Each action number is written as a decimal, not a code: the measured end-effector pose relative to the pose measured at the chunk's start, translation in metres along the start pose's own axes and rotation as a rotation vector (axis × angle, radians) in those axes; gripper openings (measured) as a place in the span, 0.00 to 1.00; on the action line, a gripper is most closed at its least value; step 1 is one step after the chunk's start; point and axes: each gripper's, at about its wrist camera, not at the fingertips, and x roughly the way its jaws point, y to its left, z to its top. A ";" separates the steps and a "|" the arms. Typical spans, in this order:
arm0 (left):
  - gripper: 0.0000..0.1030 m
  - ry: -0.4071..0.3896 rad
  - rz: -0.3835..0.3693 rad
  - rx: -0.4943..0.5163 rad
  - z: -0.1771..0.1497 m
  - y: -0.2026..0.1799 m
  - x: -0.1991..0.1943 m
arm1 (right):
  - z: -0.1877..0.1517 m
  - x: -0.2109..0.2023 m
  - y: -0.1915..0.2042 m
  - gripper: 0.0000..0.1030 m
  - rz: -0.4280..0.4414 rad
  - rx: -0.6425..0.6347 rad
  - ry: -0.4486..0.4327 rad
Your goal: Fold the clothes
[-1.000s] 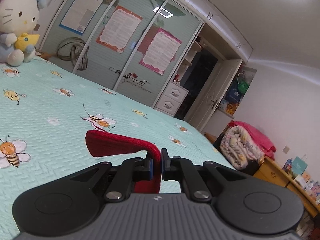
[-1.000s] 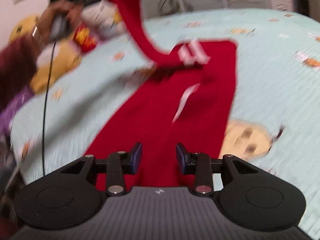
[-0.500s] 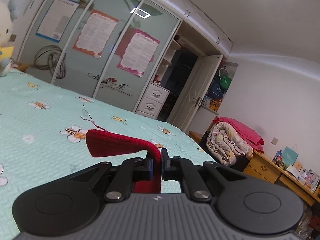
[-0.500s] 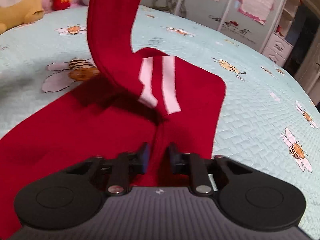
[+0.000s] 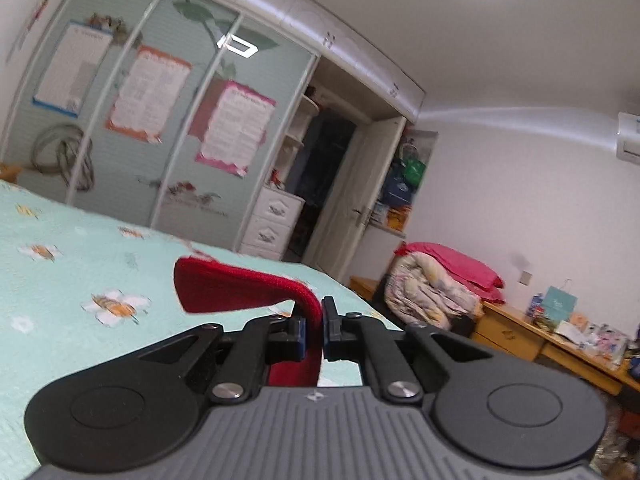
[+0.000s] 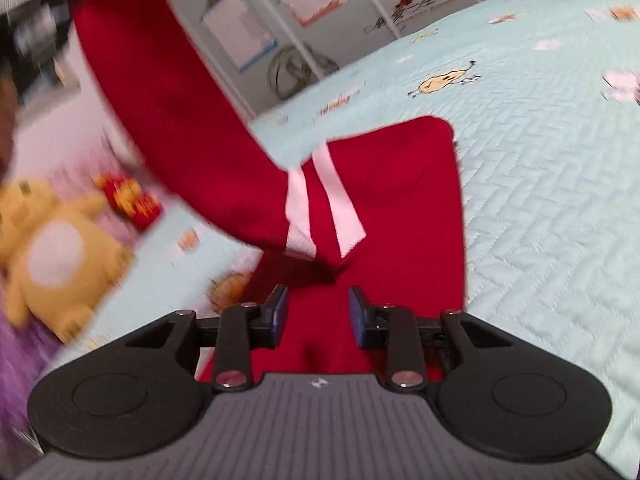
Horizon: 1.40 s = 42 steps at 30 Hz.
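Fingers [image 5: 298,334] of the left gripper [image 5: 313,330] remain pressed together on a ribbed edge of the red garment [image 5: 240,292], held up above the mint-green bee-print bedspread [image 5: 72,264], as in both earlier frames. Since half a second ago its view has swung further right, bringing a wooden desk [image 5: 520,340] and a rolled quilt [image 5: 428,292] into fuller sight. The right gripper [image 6: 318,316] now has its fingers apart over the red cloth; half a second ago they stood much closer together. The garment [image 6: 400,200], marked with two white stripes [image 6: 336,196], lies partly flat on the bedspread [image 6: 552,168], one end lifted toward the upper left. A yellow plush toy [image 6: 52,256] sits blurred at the left.
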 end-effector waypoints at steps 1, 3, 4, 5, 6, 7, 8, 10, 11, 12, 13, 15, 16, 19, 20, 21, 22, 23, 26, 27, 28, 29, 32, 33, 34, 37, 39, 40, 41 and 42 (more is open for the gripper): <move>0.05 0.018 -0.046 0.019 -0.002 -0.007 -0.003 | -0.001 -0.007 -0.003 0.32 0.017 0.040 -0.006; 0.05 0.083 -0.162 0.157 -0.013 -0.036 -0.016 | -0.002 -0.021 -0.009 0.32 0.036 0.096 -0.019; 0.05 0.136 -0.206 0.257 -0.027 -0.054 -0.024 | -0.005 -0.032 -0.012 0.32 0.035 0.115 -0.031; 0.05 0.203 -0.249 0.342 -0.044 -0.070 -0.031 | -0.008 -0.045 -0.015 0.32 0.033 0.134 -0.043; 0.05 0.299 -0.296 0.423 -0.067 -0.083 -0.038 | -0.012 -0.057 -0.018 0.32 0.030 0.154 -0.056; 0.06 0.393 -0.333 0.473 -0.093 -0.091 -0.043 | -0.016 -0.069 -0.023 0.33 0.026 0.174 -0.065; 0.09 0.485 -0.366 0.515 -0.118 -0.097 -0.048 | -0.020 -0.079 -0.028 0.33 0.022 0.189 -0.073; 0.15 0.653 -0.384 0.574 -0.173 -0.101 -0.055 | -0.031 -0.094 -0.035 0.38 -0.002 0.211 -0.070; 0.16 0.721 -0.380 0.599 -0.197 -0.101 -0.058 | -0.038 -0.101 -0.039 0.42 -0.016 0.221 -0.064; 0.16 0.748 -0.370 0.603 -0.213 -0.098 -0.063 | -0.044 -0.107 -0.041 0.43 -0.030 0.230 -0.057; 0.17 0.765 -0.358 0.603 -0.227 -0.095 -0.069 | -0.051 -0.110 -0.042 0.44 -0.042 0.237 -0.047; 0.22 0.767 -0.324 0.572 -0.243 -0.088 -0.081 | -0.063 -0.117 -0.044 0.44 -0.045 0.269 -0.032; 0.34 0.745 -0.301 0.534 -0.243 -0.082 -0.087 | -0.069 -0.120 -0.044 0.44 -0.040 0.286 -0.026; 0.52 0.689 -0.261 0.370 -0.238 -0.064 -0.106 | -0.078 -0.129 -0.034 0.44 -0.025 0.257 -0.020; 0.54 0.672 -0.254 0.304 -0.235 -0.057 -0.113 | -0.080 -0.130 -0.028 0.44 -0.017 0.232 -0.011; 0.54 0.661 -0.248 0.228 -0.234 -0.052 -0.116 | -0.082 -0.129 -0.022 0.44 -0.003 0.208 0.002; 0.54 0.650 -0.242 0.151 -0.234 -0.046 -0.117 | -0.084 -0.129 -0.016 0.45 0.014 0.183 0.019; 0.55 0.638 -0.236 0.073 -0.235 -0.041 -0.119 | -0.085 -0.127 -0.010 0.46 0.023 0.157 0.033; 0.56 0.600 -0.216 -0.159 -0.236 -0.025 -0.124 | -0.086 -0.120 -0.003 0.52 -0.045 0.103 0.045; 0.56 0.586 -0.209 -0.237 -0.236 -0.020 -0.126 | -0.086 -0.118 -0.004 0.52 -0.054 0.105 0.045; 0.56 0.571 -0.201 -0.314 -0.236 -0.014 -0.127 | -0.086 -0.117 -0.005 0.53 -0.047 0.112 0.047; 0.56 0.560 -0.196 -0.368 -0.238 -0.012 -0.129 | -0.087 -0.115 -0.006 0.53 -0.039 0.117 0.052; 0.56 0.554 -0.143 -0.473 -0.247 -0.007 -0.123 | -0.092 -0.113 0.002 0.55 -0.021 0.080 0.063; 0.56 0.558 -0.118 -0.498 -0.249 -0.005 -0.120 | -0.092 -0.115 0.004 0.55 -0.021 0.059 0.063; 0.56 0.561 -0.092 -0.523 -0.252 -0.003 -0.116 | -0.092 -0.116 0.006 0.54 -0.027 0.041 0.063; 0.55 0.561 -0.053 -0.560 -0.257 0.000 -0.112 | -0.088 -0.122 0.013 0.54 -0.045 -0.034 0.040; 0.55 0.556 -0.044 -0.564 -0.258 -0.001 -0.113 | -0.087 -0.122 0.018 0.54 -0.054 -0.082 0.031; 0.55 0.554 -0.038 -0.566 -0.259 -0.001 -0.113 | -0.087 -0.122 0.021 0.54 -0.060 -0.106 0.029; 0.55 0.552 -0.033 -0.572 -0.259 0.000 -0.112 | -0.087 -0.120 0.022 0.54 -0.062 -0.131 0.032; 0.54 0.549 -0.029 -0.578 -0.260 0.002 -0.112 | -0.087 -0.117 0.023 0.54 -0.058 -0.144 0.044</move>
